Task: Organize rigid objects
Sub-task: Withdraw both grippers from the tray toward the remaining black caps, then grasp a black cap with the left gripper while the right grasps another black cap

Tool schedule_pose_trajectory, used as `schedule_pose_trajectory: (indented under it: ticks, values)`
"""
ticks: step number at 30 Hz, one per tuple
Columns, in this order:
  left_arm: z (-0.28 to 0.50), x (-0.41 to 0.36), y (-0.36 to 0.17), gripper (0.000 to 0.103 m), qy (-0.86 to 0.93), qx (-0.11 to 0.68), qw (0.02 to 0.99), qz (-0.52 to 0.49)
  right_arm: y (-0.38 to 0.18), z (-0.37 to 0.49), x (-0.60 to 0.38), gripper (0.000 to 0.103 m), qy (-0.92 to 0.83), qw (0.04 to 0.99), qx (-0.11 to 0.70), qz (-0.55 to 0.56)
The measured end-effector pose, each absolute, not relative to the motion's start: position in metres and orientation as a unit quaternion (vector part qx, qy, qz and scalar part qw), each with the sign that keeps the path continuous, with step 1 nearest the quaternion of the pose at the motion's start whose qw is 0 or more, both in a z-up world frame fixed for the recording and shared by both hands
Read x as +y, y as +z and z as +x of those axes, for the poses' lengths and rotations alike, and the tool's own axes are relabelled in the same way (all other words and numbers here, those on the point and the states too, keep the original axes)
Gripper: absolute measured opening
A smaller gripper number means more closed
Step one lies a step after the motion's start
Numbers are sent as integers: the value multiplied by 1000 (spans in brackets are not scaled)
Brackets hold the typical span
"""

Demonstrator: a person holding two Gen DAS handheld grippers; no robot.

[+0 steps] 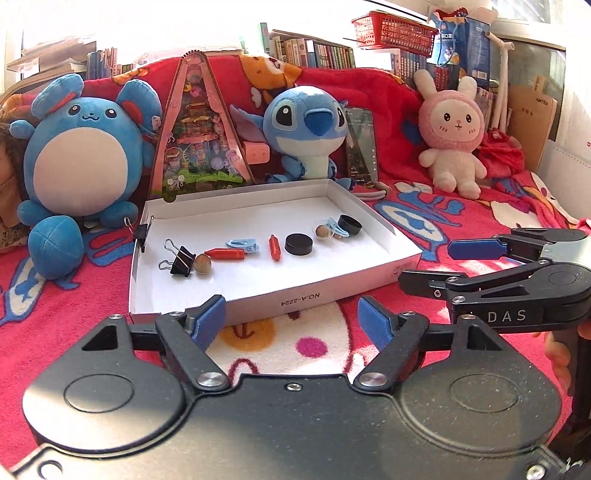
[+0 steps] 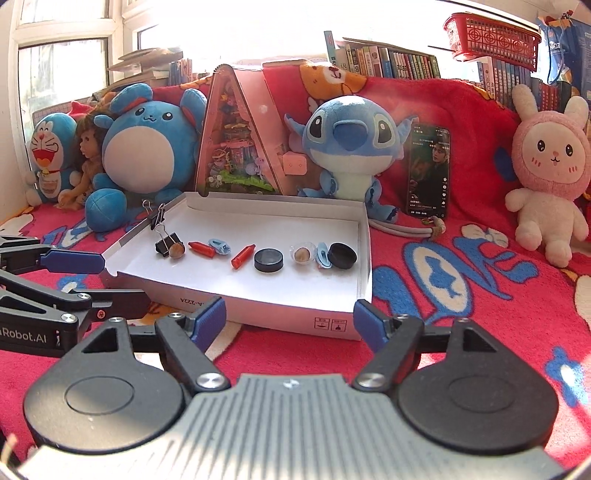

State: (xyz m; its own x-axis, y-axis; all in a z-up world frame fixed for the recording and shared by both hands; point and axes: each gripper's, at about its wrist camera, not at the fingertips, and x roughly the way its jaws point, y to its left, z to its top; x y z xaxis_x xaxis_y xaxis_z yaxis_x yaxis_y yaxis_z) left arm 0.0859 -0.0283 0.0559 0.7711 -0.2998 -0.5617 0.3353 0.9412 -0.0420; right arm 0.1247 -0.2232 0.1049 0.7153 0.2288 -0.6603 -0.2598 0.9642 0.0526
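A shallow white box (image 1: 332, 291) (image 2: 280, 306) lies on the red blanket. In it sit a black binder clip (image 1: 181, 258) (image 2: 165, 242), a wooden ball (image 1: 202, 263) (image 2: 177, 251), two red crayon-like pieces (image 1: 226, 253) (image 1: 274, 247), two light blue clips (image 1: 242, 244) (image 1: 338, 228), two black discs (image 1: 299, 244) (image 1: 350, 224) and a second ball (image 1: 322, 231). Another binder clip (image 1: 142, 230) is clipped on the box's left wall. My left gripper (image 1: 291, 321) is open and empty before the box. My right gripper (image 2: 290, 319) is open and empty too; it also shows in the left wrist view (image 1: 428, 264).
Plush toys stand behind the box: a blue round one (image 1: 79, 155), Stitch (image 1: 301, 129) and a pink rabbit (image 1: 452, 136). A triangular pink toy box (image 1: 197, 129) and a phone (image 1: 361, 142) lean at the back. Bookshelves and a red basket (image 1: 393, 31) are beyond.
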Motion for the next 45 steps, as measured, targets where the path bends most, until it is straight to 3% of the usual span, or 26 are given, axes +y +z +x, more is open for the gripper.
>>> schedule_pose_trajectory:
  ticks: [18,30,41,45]
  values:
    - [24,-46,19,79,-239,349,905,48,94,33,-253,87,179,914,358,-70]
    - [19,-55,8,72,-260,363,893,57,78,14,-243,86,226,894,379,-81]
    - [20,-56,7,65,-269,363,891,50,78,10,-232,34,259,885,377,-84]
    - [20,-61,5,62,-272,360,891,51,78,12,-236,34,246,888,381,-76]
